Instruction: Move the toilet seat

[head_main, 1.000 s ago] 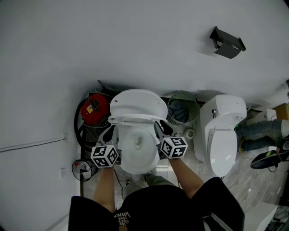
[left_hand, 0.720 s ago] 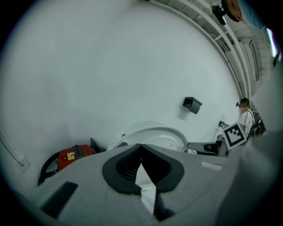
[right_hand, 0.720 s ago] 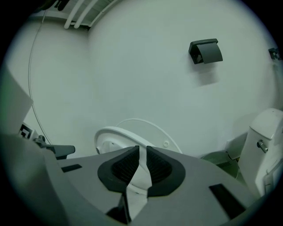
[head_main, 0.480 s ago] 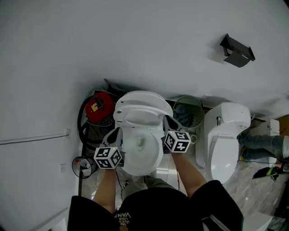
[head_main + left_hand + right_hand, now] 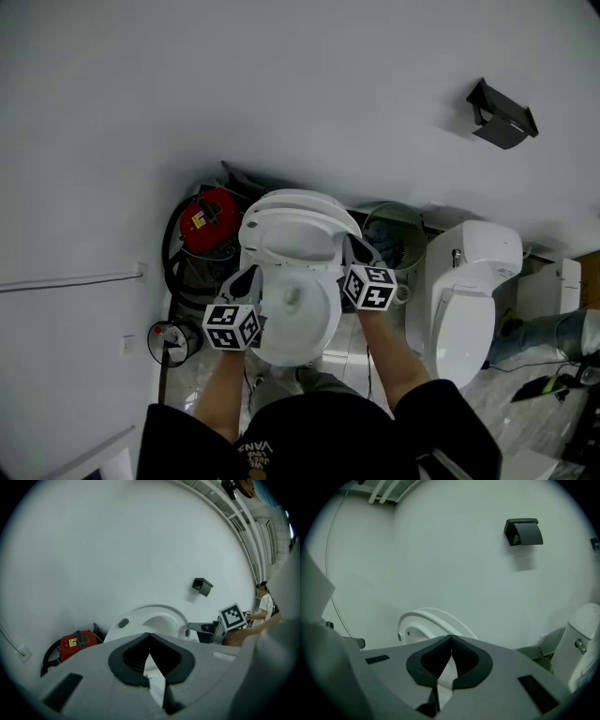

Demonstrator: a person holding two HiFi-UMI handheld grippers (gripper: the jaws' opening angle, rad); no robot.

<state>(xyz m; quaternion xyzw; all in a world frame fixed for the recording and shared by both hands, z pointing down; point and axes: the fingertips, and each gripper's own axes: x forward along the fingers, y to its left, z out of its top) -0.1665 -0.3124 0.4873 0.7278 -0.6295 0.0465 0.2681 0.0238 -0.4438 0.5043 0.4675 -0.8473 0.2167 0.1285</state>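
The white toilet stands in front of me with its seat and lid raised at the back. My left gripper is shut beside the seat's left edge. In the left gripper view its tips meet in front of the seat's underside. My right gripper sits at the seat's right edge. Its jaws have just closed, and the right gripper view shows the tips together with nothing between them, the seat's rim just beyond. Whether either gripper touches the seat I cannot tell.
A red canister with a black hose stands left of the toilet. A wire bin and a second toilet are on the right. A black holder hangs on the wall. A person's legs show at far right.
My right gripper has moved up along the seat's right side toward the back. The left gripper has stayed put. Seat and lid remain raised.
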